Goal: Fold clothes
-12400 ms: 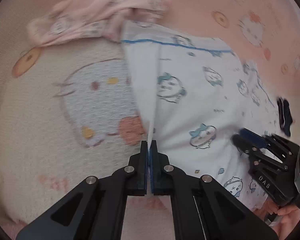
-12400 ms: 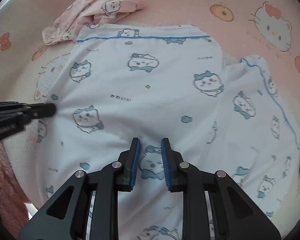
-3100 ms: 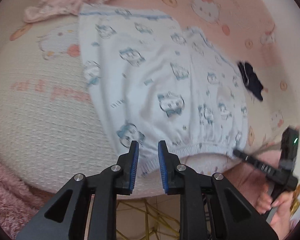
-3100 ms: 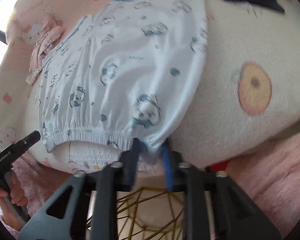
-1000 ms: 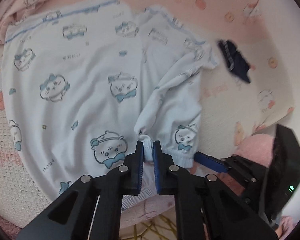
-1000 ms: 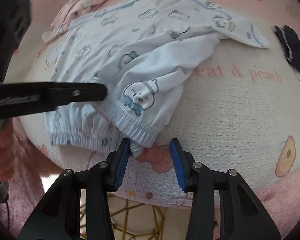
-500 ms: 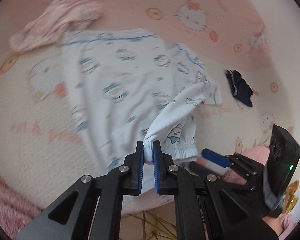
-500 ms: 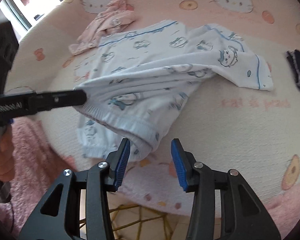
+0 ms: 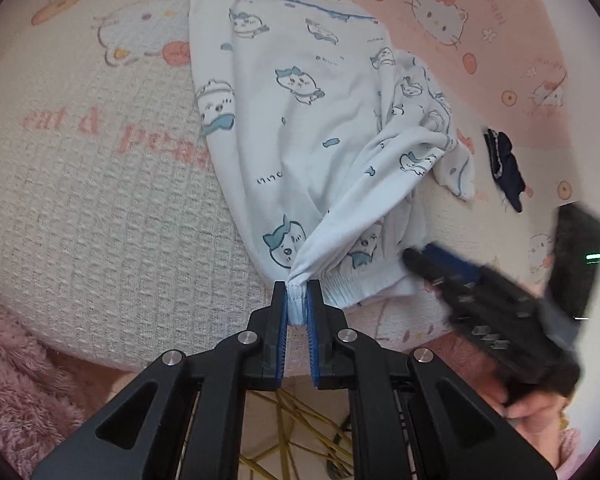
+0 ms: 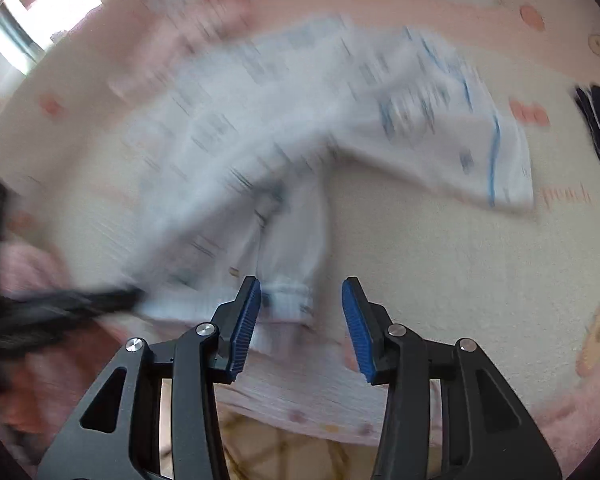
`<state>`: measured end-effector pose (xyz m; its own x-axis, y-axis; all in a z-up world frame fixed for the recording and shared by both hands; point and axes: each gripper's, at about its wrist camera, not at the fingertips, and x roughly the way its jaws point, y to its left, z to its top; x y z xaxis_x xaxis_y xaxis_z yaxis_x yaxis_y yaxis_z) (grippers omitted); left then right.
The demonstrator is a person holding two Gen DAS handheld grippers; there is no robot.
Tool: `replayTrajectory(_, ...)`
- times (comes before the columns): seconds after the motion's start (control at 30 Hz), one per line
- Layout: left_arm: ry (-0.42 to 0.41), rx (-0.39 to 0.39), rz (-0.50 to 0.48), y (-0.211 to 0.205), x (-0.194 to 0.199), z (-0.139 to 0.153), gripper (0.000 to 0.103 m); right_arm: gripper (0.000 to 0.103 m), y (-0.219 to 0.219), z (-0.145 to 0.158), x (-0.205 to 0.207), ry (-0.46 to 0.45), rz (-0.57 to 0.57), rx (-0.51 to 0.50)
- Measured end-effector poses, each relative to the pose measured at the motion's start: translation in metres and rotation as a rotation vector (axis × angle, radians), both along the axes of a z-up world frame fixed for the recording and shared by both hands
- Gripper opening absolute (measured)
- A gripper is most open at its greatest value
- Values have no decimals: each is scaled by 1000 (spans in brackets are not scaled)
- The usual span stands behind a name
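The left gripper pinches the elastic hem of the pale blue printed garment at the bed's near edge, seemingly to draw it taut for folding, while the right gripper hovers beside it, jaws spread.

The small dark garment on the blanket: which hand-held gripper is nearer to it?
Right. The right hand-held gripper reaches in just below the dark garment; the left hand-held gripper sits farther off, clamping the white pants.
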<state>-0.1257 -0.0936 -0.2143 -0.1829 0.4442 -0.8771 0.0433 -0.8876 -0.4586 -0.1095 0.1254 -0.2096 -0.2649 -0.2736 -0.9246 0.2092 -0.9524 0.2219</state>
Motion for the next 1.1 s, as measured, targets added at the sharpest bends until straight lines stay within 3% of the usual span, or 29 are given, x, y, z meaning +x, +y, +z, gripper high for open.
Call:
replayTrajectory(0.07, -10, 20, 4, 1, 2, -2, 9, 43, 8, 4, 1, -31, -17, -20)
replayTrajectory(0.17, -24, 51, 10, 2, 4, -5, 10, 43, 12, 12, 6, 4, -1, -17)
replayTrajectory(0.37, 0, 158, 45, -3, 5, 0, 10, 46, 5, 10, -3, 9, 4, -123)
replayTrajectory(0.43, -26, 117, 48, -2, 6, -5, 10, 46, -1, -1, -7, -18, 14, -86)
replayTrajectory(0.5, -61, 72, 53, -2, 7, -13, 19, 45, -5, 2, -7, -1, 24, -61)
replayTrajectory(0.53, -65, 69, 62, -3, 7, -14, 27, 41, -5, 3, -7, -1, 26, -58)
replayTrajectory(0.57, -63, 71, 72, -3, 8, -13, 42, 40, -4, 3, -6, -2, 28, -61)
replayTrajectory(0.73, 32, 68, 59, 3, 8, 4, 42, 41, 10, 3, -7, -21, -4, -113)
replayTrajectory(0.87, -11, 68, 133, -5, 3, -9, 42, 47, 8, -2, -7, -6, 2, -119)
replayTrajectory(0.97, -39, 59, 130, -7, 6, -19, 41, 47, 5, 0, -7, 1, 12, -117)
replayTrajectory(1.0, -38, 72, 115, -6, 6, -20, 32, 39, 6, 1, -7, -2, 15, -123)
replayTrajectory(1.03, -38, 85, 100, -4, 6, -20, 27, 25, 6, 2, -7, -5, 17, -130)
replayTrajectory(1.07, -38, 98, 84, -3, 7, -20, 20, 24, 6, 3, -7, -8, 20, -136)
replayTrajectory(1.1, -40, 91, 75, 0, 7, -21, 20, 21, 6, 4, -7, -12, 23, -143)
